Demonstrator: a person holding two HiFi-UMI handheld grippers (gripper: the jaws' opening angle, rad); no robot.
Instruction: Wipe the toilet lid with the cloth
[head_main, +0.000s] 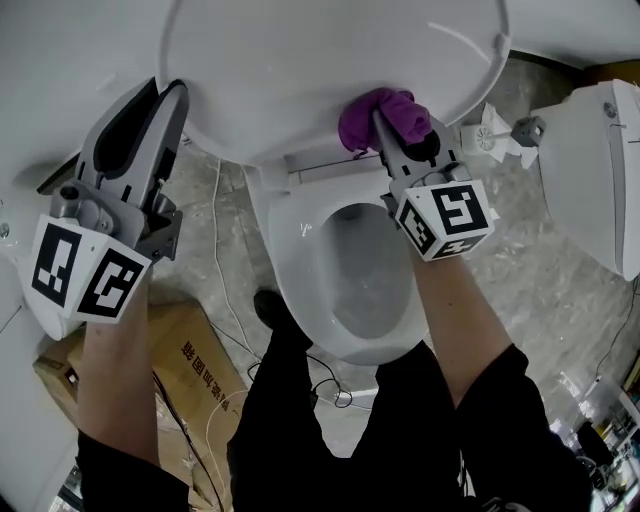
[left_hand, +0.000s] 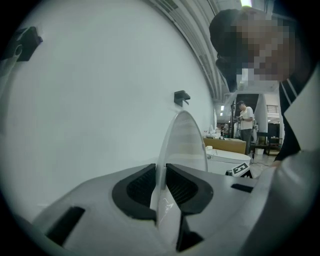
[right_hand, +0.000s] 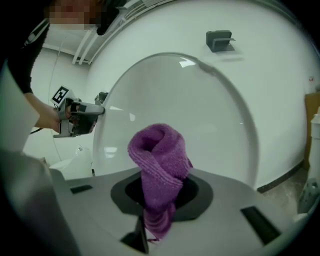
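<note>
The white toilet lid (head_main: 330, 60) stands raised above the open bowl (head_main: 350, 280). My left gripper (head_main: 165, 110) is shut on the lid's left edge; in the left gripper view the thin lid edge (left_hand: 182, 145) rises between the black pads, at my left gripper (left_hand: 161, 187). My right gripper (head_main: 395, 135) is shut on a purple cloth (head_main: 385, 115), bunched up and pressed near the lid's lower right part. In the right gripper view the purple cloth (right_hand: 160, 170) stands folded in my right gripper (right_hand: 160, 195) in front of the lid's inner face (right_hand: 200, 115).
A second white toilet (head_main: 590, 170) stands at the right, with a white fitting (head_main: 495, 135) beside it. A cardboard box (head_main: 180, 380) and cables (head_main: 230, 300) lie on the marbled floor at the lower left. A person (left_hand: 246, 125) stands far off in the left gripper view.
</note>
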